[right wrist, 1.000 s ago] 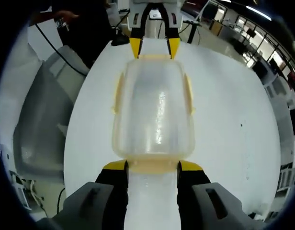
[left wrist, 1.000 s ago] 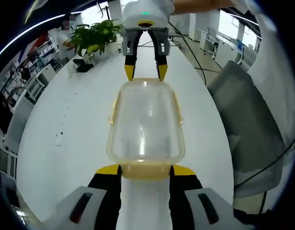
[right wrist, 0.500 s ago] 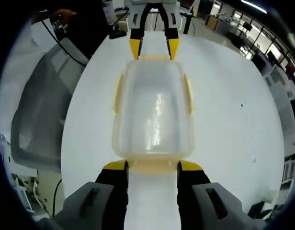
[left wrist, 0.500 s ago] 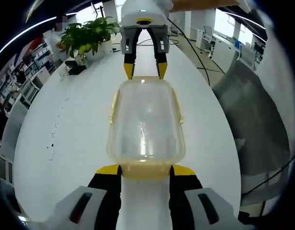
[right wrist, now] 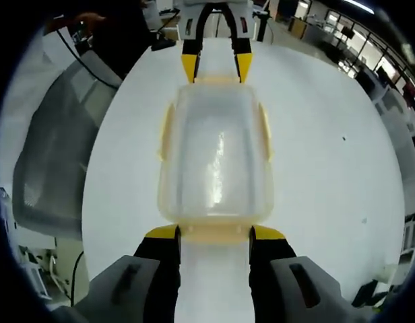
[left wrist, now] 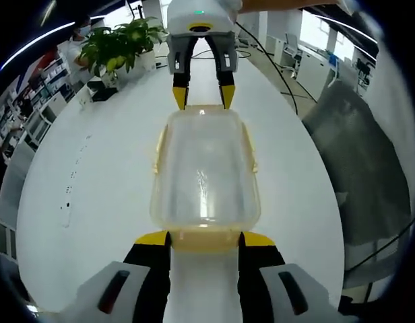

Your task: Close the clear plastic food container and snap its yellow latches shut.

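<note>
Clear, glossy plastic on the container (left wrist: 205, 171), glinting ahead of the gripper (left wrist: 204, 239); opaque yellow plastic latches (right wrist: 166, 131). Smooth, matt white table (left wrist: 93, 182). Grey mesh cloth chair (left wrist: 366, 155).

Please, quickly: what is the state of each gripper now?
Left gripper: open, jaws astride one end of the clear container.
Right gripper: open, jaws astride the opposite end.

Long white table (left wrist: 93, 202) under everything. Green leafy potted plant (left wrist: 116, 47) sits at its far end, black cable (left wrist: 271, 74) trailing along the tabletop near it. Grey mesh office chair (left wrist: 359, 168) beside the table edge, also seen in right gripper view (right wrist: 52, 161). Open-plan office behind.
</note>
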Demonstrator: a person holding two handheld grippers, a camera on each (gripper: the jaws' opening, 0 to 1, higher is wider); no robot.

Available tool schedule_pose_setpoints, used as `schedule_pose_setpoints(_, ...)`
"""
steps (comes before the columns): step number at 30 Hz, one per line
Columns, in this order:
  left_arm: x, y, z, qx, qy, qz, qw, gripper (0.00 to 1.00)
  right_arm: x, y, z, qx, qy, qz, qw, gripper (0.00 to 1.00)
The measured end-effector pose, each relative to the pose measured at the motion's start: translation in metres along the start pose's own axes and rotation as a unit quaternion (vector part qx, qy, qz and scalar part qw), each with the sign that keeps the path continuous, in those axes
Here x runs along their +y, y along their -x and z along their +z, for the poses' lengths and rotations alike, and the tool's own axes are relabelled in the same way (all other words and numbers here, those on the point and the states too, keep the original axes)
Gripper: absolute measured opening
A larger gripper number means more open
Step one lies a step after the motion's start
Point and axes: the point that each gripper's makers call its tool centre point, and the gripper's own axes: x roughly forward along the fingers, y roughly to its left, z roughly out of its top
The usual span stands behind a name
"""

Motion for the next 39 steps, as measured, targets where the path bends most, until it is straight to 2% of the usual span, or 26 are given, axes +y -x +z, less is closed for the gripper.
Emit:
schedule_pose_setpoints(18, -0.006, -0.008, -0.005, 0.001, 0.005, -0.007, 1.0000, 0.33, 0.002, -0.005, -0.002, 0.001, -0.007, 0.008, 0.9999, 0.37)
schedule_pose_setpoints(25, -0.005, -0.009, -0.006, 0.003, -0.014, 0.001, 0.9999, 0.34, 0.003, -0.005, -0.003, 0.002, -0.017, 0.008, 0.9998, 0.38)
schedule_pose_setpoints(27, -0.007, -0.009, -0.007, 0.006, -0.022, 0.000, 0.9997, 0.35, 0.004, -0.005, -0.004, 0.003, -0.023, 0.009, 0.9997, 0.41)
schedule_pose_setpoints(29, -0.007, -0.006, -0.005, 0.004, -0.018, 0.002, 0.9998, 0.38, 0.006, -0.005, -0.004, 0.005, -0.032, 0.011, 0.9994, 0.48)
schedule_pose_setpoints(31, -0.007, -0.004, 0.001, -0.014, 0.003, 0.007, 0.9999, 0.39, 0.009, -0.003, -0.004, -0.001, -0.044, 0.012, 0.9990, 0.45)
schedule_pose_setpoints(34, -0.008, 0.003, 0.002, -0.013, 0.000, 0.018, 0.9998, 0.38, 0.012, 0.005, -0.006, -0.001, -0.051, -0.002, 0.9987, 0.41)
schedule_pose_setpoints(36, -0.010, 0.007, 0.009, -0.031, 0.018, 0.021, 0.9991, 0.38, 0.012, 0.011, -0.001, -0.018, -0.073, -0.013, 0.9971, 0.39)
schedule_pose_setpoints(38, -0.011, 0.010, 0.010, -0.033, 0.019, 0.021, 0.9990, 0.38, 0.013, 0.014, 0.002, -0.030, -0.087, -0.016, 0.9956, 0.35)
schedule_pose_setpoints(39, -0.012, 0.012, 0.011, -0.036, 0.021, 0.026, 0.9988, 0.38, 0.010, 0.017, 0.004, -0.041, -0.105, -0.031, 0.9932, 0.34)
